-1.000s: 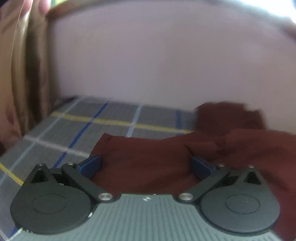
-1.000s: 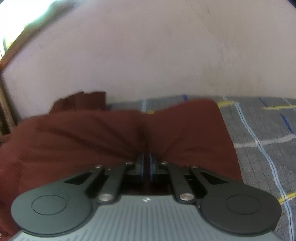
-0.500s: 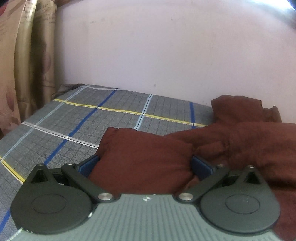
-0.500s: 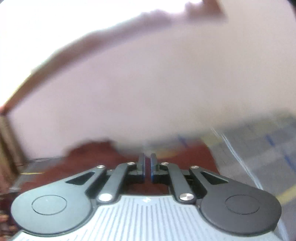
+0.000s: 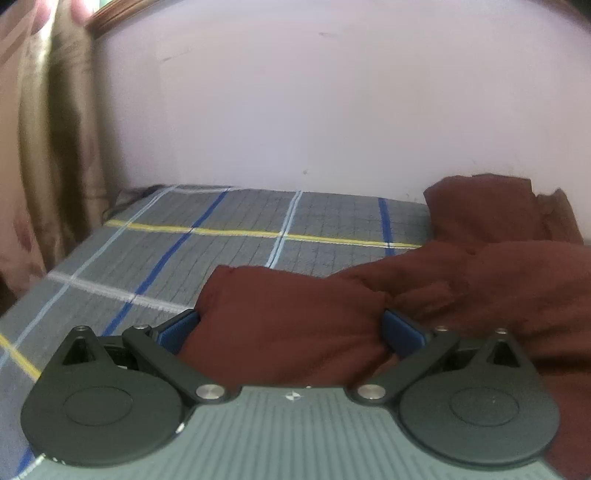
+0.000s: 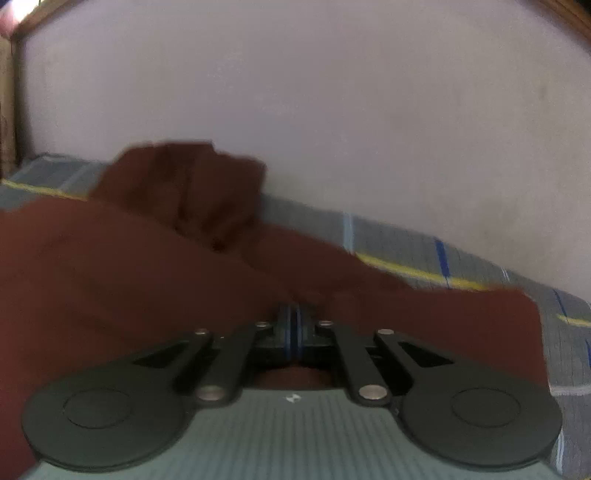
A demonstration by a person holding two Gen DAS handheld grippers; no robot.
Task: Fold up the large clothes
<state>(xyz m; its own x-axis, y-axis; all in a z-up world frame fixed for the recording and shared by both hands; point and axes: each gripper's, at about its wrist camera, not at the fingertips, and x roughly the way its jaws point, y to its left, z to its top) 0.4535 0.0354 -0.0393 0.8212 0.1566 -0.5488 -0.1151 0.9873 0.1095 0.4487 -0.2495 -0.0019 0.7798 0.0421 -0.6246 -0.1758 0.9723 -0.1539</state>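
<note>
Here, on my left wrist view, the maroon garment (image 5: pixel 461 280) sprawls across the lower right of the frame, its long axis running from lower center up toward a bunched heap at the wall on the right. My left gripper (image 5: pixel 291 325) stands wide, its blue-padded fingers (image 5: pixel 177 328) spread either side of a soft, rounded corner of the cloth that lies between them; I cannot tell whether the pads press it. The fabric reads as matte and thick, falling in blunt, rounded folds rather than sharp creases.

On my right wrist view, blurred, the same garment (image 6: pixel 129 266) fills the left and center of the frame, stretching toward the right edge with its crumpled heap at upper left against the wall. My right gripper (image 6: pixel 294 325) is pinched tight, the pads together with cloth drawn up between them in radiating wrinkles.

The garment lies on a bed sheet (image 5: pixel 207 240) of gray woven check, crossed by blue, yellow and white lines. Behind it rises a plain pale wall (image 5: pixel 295 103), faintly scuffed. A tan patterned curtain (image 5: pixel 44 147) hangs at the left edge of the left view, with a strip of wood trim (image 5: pixel 110 22) at upper left.
</note>
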